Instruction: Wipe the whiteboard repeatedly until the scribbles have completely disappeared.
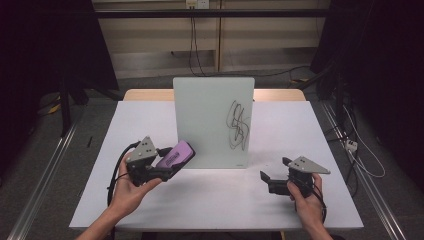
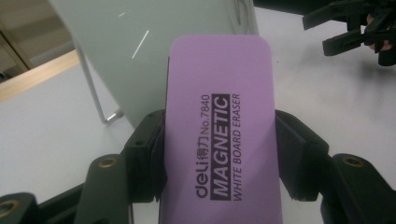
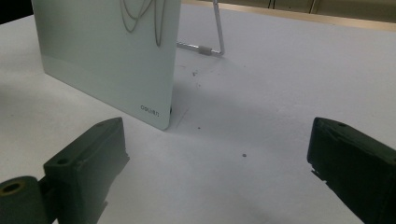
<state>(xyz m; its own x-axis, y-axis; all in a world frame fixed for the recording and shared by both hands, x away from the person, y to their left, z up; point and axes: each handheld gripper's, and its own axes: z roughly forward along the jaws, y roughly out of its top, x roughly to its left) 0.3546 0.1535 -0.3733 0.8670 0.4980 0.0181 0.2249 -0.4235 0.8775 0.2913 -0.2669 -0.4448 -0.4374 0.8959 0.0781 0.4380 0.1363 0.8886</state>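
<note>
Now, left gripper: pinching purple eraser.
Scribble: right and far of eraser, on whiteboard.
Right gripper: spread, empty.

eraser: lower end cut off by frame | board: base corner hidden behind eraser

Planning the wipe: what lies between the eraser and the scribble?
In the high view, only bare whiteboard separates the eraser, held in the left gripper, from the scribble.
</note>
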